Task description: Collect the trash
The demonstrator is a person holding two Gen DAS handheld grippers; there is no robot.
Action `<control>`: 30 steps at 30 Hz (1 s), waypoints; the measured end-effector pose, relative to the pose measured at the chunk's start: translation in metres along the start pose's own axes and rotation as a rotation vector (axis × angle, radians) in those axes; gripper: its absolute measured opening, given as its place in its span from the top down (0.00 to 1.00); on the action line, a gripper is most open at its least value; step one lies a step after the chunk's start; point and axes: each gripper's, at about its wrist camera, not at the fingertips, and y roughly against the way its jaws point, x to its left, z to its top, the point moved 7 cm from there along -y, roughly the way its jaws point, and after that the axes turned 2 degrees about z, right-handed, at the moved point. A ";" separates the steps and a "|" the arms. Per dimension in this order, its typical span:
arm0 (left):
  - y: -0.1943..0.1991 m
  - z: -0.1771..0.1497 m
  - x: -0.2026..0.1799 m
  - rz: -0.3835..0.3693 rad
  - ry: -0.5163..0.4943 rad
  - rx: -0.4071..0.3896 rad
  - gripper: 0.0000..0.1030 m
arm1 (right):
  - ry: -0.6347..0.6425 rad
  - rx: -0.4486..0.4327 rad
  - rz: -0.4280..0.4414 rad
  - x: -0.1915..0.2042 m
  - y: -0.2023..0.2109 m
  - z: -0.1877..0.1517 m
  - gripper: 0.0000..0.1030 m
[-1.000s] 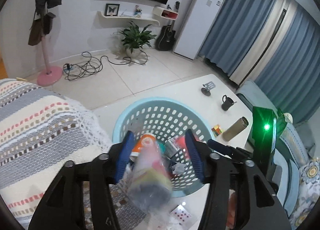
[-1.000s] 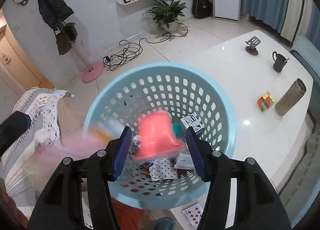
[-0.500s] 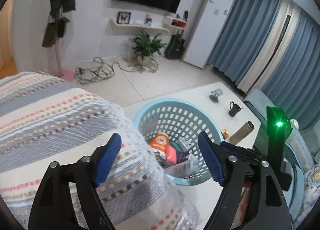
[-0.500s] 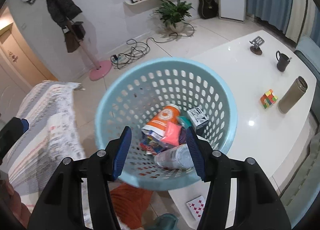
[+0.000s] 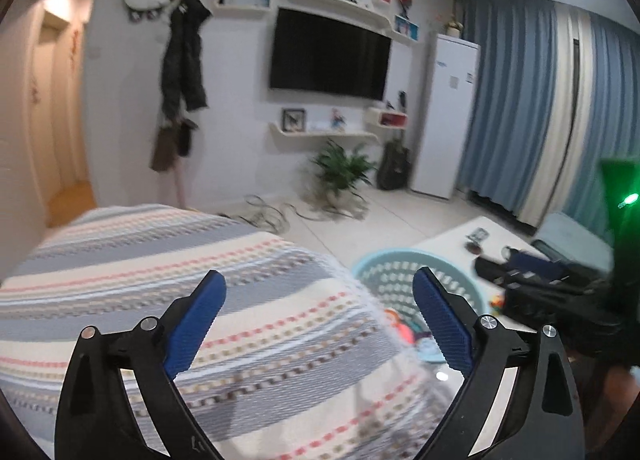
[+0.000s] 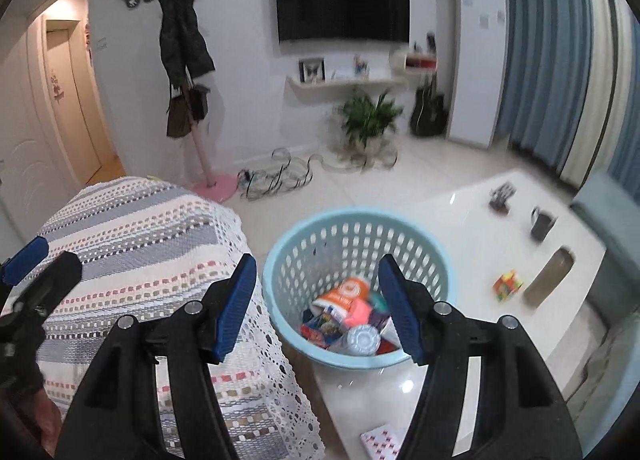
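Trash (image 6: 352, 320) heaped in blue basket (image 6: 436, 260), half hidden behind spread, empty right claw (image 6: 318, 304); left claw (image 5: 320, 320) likewise agape.

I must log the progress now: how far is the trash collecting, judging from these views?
Done: the light blue basket already holds an orange packet, a pink item and a clear bottle. In hand: nothing; the left claw and right claw are both open and empty. Possibly left: a red-patterned card on the white table, if it counts as trash.
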 end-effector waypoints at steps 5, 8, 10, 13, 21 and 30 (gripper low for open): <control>0.004 -0.008 0.021 0.073 0.023 -0.075 0.09 | 0.024 -0.117 -0.118 0.007 0.021 -0.003 0.39; 0.002 -0.010 0.026 0.085 0.027 -0.067 0.09 | 0.006 -0.178 -0.085 0.013 0.035 -0.005 0.39; 0.005 -0.007 0.027 0.096 0.012 -0.087 0.09 | 0.001 -0.210 -0.087 0.012 0.042 -0.004 0.39; 0.014 -0.005 0.030 0.116 0.013 -0.118 0.08 | -0.013 -0.243 -0.091 0.011 0.053 -0.003 0.38; 0.018 -0.008 0.030 0.133 0.006 -0.117 0.07 | -0.030 -0.263 -0.122 0.000 0.074 -0.005 0.29; 0.021 -0.010 0.035 0.130 0.021 -0.119 0.07 | -0.048 -0.256 -0.116 -0.003 0.065 -0.005 0.29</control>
